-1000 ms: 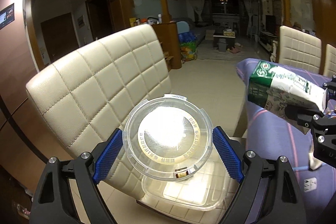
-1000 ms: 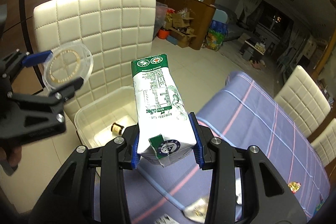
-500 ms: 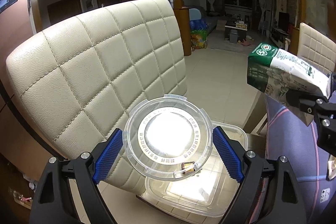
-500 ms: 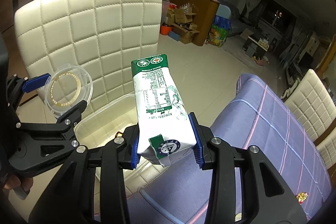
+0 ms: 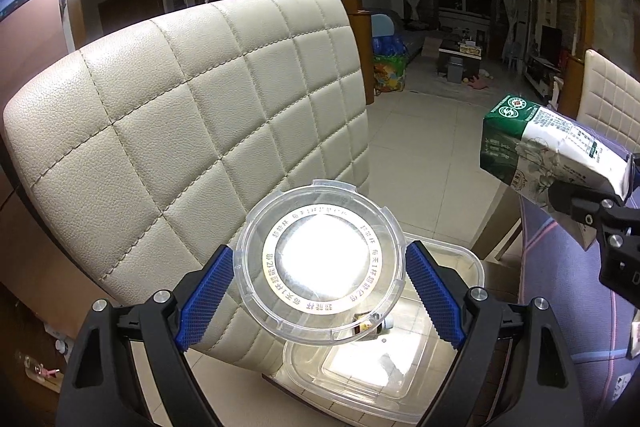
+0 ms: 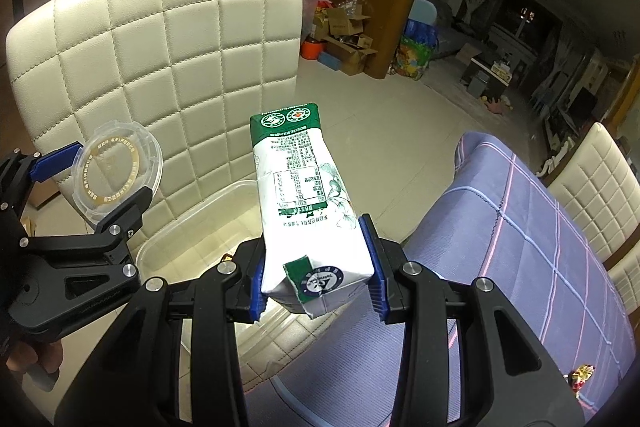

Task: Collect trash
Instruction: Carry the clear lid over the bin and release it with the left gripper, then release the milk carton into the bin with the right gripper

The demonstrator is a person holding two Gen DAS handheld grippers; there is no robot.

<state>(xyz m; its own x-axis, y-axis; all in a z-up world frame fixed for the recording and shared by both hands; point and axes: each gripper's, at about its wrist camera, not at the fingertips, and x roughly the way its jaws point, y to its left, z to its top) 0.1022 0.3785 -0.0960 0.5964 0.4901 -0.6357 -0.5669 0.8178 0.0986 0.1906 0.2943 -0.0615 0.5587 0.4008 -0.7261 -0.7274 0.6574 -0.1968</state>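
Note:
A clear round lid [image 5: 320,263] with a gold ring of print sits between the blue pads of my left gripper [image 5: 320,257], which is shut on it. It hangs over a clear plastic bin [image 5: 476,267] on the seat of a cream quilted chair [image 5: 180,147]. My right gripper [image 6: 316,263] is shut on a green and white milk carton [image 6: 308,195], held over the bin's [image 6: 200,227] right end. A small brown item [image 5: 366,323] lies in the bin. The right wrist view shows the lid [image 6: 118,171] at left; the left wrist view shows the carton [image 5: 552,155] at right.
A table under a purple checked cloth [image 6: 520,247] stands right of the chair, with a bright wrapper [image 6: 580,377] near its front edge. More cream chairs [image 6: 592,187] line its far side. Boxes [image 6: 344,35] and a tiled floor lie beyond. A hand [image 6: 32,359] grips the left tool.
Both grippers have moved toward the chair and the bin, so the chair back fills more of each view. The lid and the carton stay held as before.

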